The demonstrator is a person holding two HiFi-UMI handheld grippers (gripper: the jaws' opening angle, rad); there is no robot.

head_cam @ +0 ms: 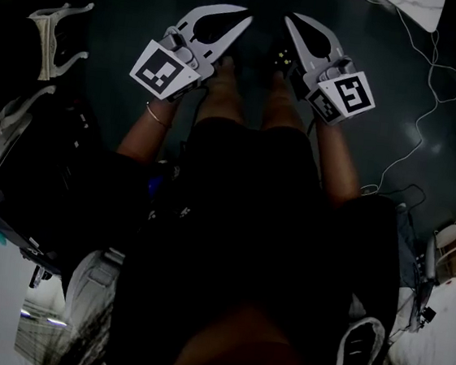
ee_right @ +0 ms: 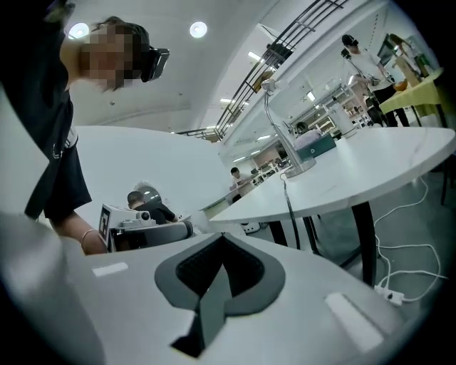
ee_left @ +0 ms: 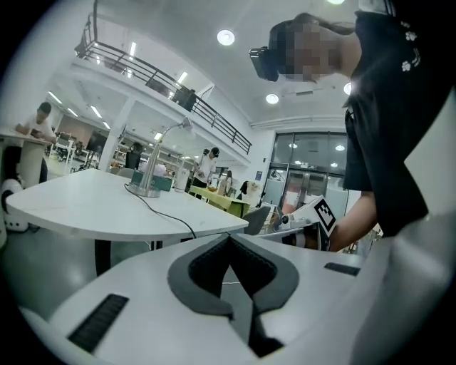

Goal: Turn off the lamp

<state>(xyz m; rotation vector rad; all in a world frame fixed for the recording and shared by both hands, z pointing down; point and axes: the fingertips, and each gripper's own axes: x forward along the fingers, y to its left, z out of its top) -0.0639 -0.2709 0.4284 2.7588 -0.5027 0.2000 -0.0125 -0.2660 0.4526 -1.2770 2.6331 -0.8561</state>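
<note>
- The left gripper (ee_left: 228, 241) fills the near foreground of the left gripper view. Its two jaws are pressed together at the tips, with nothing between the dark pads.
- In the head view, two grippers are held side by side above the person's knees. The left gripper (head_cam: 241, 22) is on the left and the right gripper (head_cam: 290, 21) on the right, tips near each other but apart.
- There are two marker cubes, one per gripper: one (head_cam: 165, 71) on the left and one (head_cam: 346, 94) on the right.
- The right gripper (ee_right: 221, 239) also has its jaws closed tip to tip, empty and touching nothing.
- One lamp (ee_left: 152, 162) stands on the white table (ee_left: 78, 208), far off and left of the left gripper's jaws, well apart from both grippers.
- The lamp's long axis is upright. A thin stem rises from a round base, then bends at the top. The head reaches right in the left gripper view.
- In the right gripper view the same lamp (ee_right: 285, 139) stands far right on the table (ee_right: 377, 167), its head reaching left.
- One cable (ee_left: 171, 217) runs from the base across the tabletop towards the near edge.
- I cannot tell whether the lamp is lit.
</note>
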